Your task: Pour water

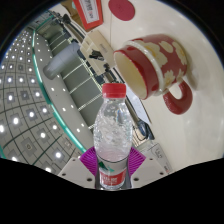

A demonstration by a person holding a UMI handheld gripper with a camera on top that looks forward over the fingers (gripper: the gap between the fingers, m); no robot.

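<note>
A clear plastic water bottle (112,132) with a red cap and a red and white label stands up between my fingers, and my gripper (112,158) is shut on the bottle, with a purple pad (91,158) pressed against each side of its lower body. Beyond the bottle, to the right, a red mug (153,63) with white dots and a white inside appears tilted in the view, its handle on the near side and its mouth facing the bottle. The bottle's cap sits just below the mug's rim in the view.
The mug rests on a pale cream table (190,30). A patterned tiled floor (30,110) fills the left. Dark furniture and a white box (90,8) with red markings lie beyond the mug.
</note>
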